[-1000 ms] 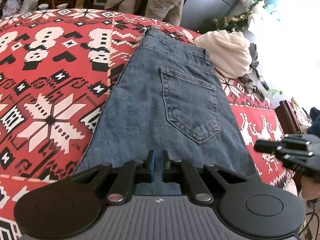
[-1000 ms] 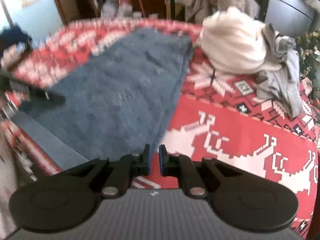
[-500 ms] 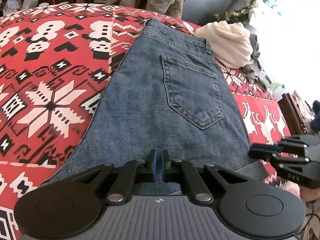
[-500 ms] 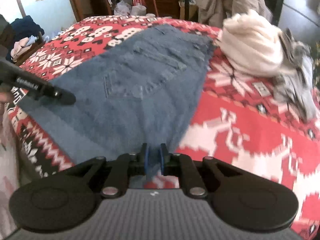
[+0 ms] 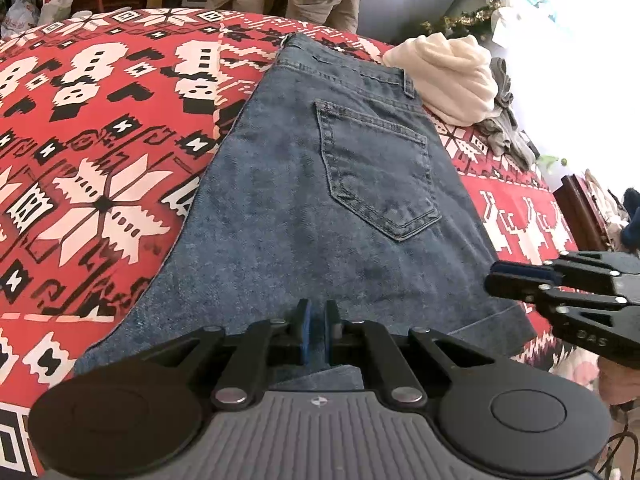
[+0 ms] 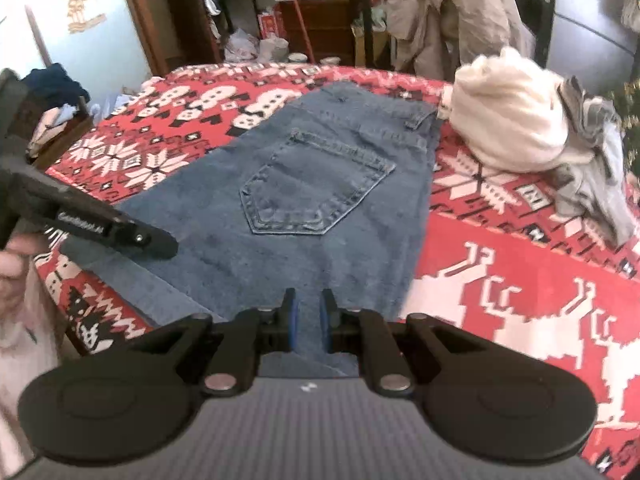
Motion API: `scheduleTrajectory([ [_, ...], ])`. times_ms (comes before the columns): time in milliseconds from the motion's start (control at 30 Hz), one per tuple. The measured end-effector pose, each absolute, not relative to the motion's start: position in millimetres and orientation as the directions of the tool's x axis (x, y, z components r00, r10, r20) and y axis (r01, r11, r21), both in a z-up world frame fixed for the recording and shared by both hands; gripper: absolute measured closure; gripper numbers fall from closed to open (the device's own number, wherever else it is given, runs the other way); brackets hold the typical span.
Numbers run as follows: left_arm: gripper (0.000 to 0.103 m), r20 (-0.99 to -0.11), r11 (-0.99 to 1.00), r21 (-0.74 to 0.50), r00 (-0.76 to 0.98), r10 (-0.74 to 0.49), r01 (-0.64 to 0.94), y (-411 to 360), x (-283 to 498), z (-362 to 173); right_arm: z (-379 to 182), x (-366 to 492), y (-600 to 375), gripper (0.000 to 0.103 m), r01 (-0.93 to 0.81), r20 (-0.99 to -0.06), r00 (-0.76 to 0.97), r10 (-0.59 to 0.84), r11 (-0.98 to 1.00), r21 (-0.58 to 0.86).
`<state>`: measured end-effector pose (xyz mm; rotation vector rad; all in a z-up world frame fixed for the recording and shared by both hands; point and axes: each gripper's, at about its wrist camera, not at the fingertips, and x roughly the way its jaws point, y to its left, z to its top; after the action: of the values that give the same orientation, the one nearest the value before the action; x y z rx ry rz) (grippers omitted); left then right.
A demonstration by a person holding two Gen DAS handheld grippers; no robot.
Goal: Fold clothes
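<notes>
Folded denim jeans (image 5: 320, 208) are lying lengthwise, waistband far; left gripper (image 5: 316, 334) is pinching the hem, right gripper (image 6: 307, 326) is opening around denim.

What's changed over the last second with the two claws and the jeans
The right claw moved in from over the red blanket to the near edge of the jeans, and its jaws are opening with denim between them. The left claw stayed pinched on the jeans' edge; the cream garment didn't move.

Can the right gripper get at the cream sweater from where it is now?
Probably yes: the right gripper sits over the jeans, and only bare blanket separates it from the cream sweater.
</notes>
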<state>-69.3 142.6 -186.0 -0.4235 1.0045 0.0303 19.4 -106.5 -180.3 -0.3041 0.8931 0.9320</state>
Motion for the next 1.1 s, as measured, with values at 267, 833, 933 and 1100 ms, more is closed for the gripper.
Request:
scheduleTrajectory([
  [267,0.097,-0.803,0.911,-0.366,0.559,-0.206,-0.189,151,-83,-188,-198,3,-121,0.087,-0.771,-0.777,0.307,0.549,0.623,0.136],
  [833,0.091,-0.761,0.850,-0.477,0.589,-0.271,-0.224,164,-93,-195,-206,-22,-20,0.085,-0.659,-0.690,0.556,0.463,0.751,-0.027],
  [933,0.091,-0.750,0.833,-0.503,0.595,-0.289,-0.229,168,-94,-197,-211,-26,-24,0.084,-0.649,-0.692,0.556,0.461,0.760,-0.016],
  [1100,0.094,-0.748,0.822,-0.513,0.599,-0.286,-0.249,168,-91,-192,-214,-42,-39,0.084,-0.663,-0.694,0.551,0.464,0.748,-0.026],
])
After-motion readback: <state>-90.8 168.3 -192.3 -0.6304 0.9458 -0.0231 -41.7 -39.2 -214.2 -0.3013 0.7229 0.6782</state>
